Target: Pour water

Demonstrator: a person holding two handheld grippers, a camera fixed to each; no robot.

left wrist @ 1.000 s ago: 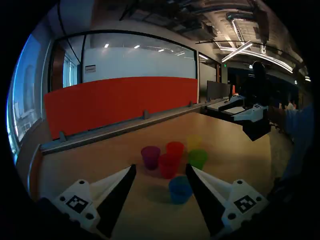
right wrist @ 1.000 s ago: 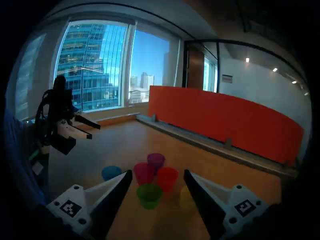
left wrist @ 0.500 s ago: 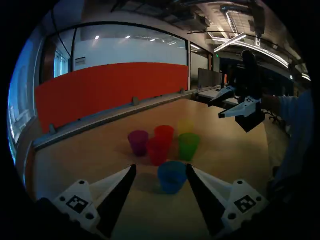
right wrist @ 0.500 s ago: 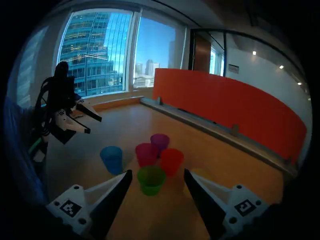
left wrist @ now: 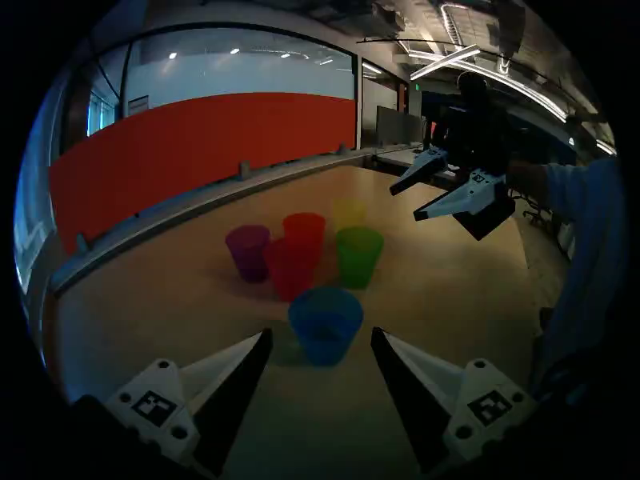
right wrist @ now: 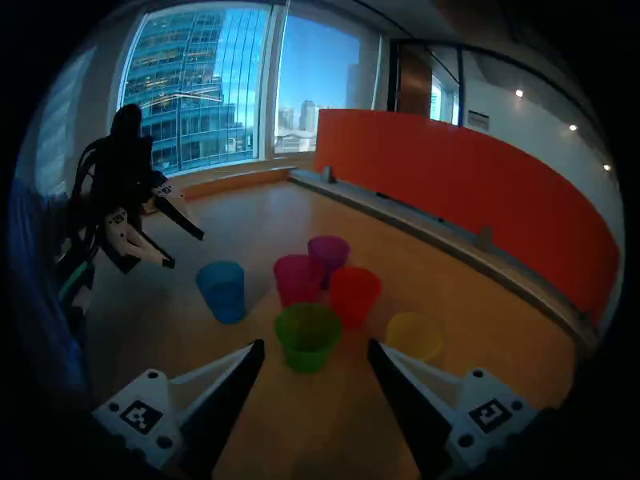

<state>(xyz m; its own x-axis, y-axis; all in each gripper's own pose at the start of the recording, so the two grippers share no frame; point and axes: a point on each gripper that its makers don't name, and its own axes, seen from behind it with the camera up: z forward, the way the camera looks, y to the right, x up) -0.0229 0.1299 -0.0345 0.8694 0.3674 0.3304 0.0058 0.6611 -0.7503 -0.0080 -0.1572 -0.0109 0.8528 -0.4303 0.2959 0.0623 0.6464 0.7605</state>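
- left gripper: fingers apart, holding nothing. It has come forward and lower over the last second.
- blue cup: upright on the table, just ahead of the left fingertips and in line with the gap; it was farther off before. Contents cannot be told.
- right gripper: fingers apart, empty, likewise advanced.
- green cup: upright, just ahead of the right gap, closer than half a second ago.
- crimson cup, red cup, purple cup, yellow cup: grouped behind, unmoved.
- orange panel: along the table's far edge.
- Status, as judged: both approaches are nearly done. Nothing is gripped and pouring has not begun. Blue is the likely left pick, green the right.
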